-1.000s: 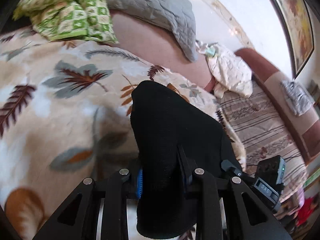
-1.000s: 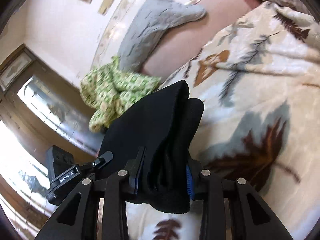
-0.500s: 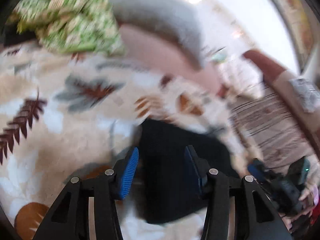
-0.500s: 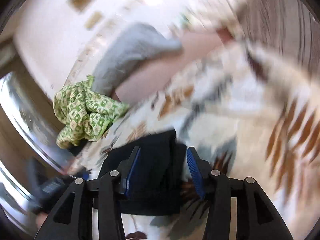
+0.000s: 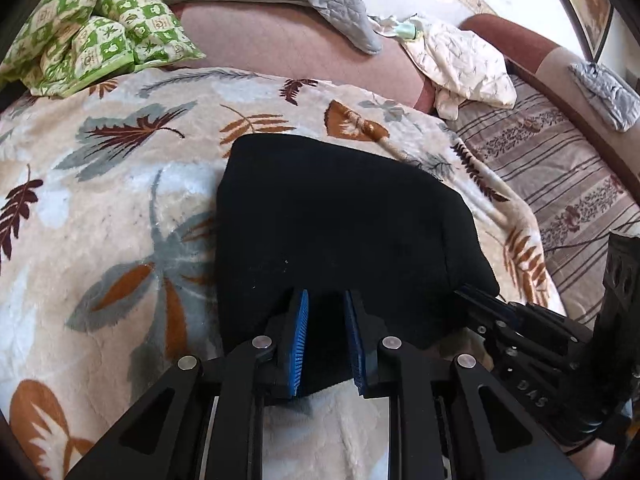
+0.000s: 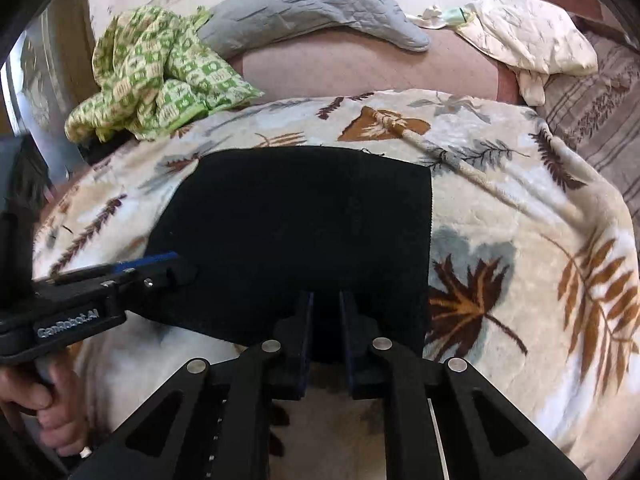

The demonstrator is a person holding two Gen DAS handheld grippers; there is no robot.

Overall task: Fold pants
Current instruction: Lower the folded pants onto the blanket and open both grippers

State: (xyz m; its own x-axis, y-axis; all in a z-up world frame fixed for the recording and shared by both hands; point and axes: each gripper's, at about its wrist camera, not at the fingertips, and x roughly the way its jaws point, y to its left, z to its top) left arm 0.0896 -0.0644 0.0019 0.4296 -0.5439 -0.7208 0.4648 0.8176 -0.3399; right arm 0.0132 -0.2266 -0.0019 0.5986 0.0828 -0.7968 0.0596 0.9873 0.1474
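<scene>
**Both grippers closing again on the near edge of the pants**

The left gripper (image 5: 325, 336) and right gripper (image 6: 325, 334) are closing on the black pants' (image 5: 340, 224) near hem, after letting go half a second ago. The lifted bundle now lies flat: a compact, smooth, dark rectangle on the leaf-print blanket (image 5: 100, 184), probably ready for tidying.

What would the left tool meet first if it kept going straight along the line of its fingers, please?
Most likely the folded black pants. The left tool points down at their near edge, its jaws closing with black cloth between them; the leaf-print blanket lies underneath.
</scene>
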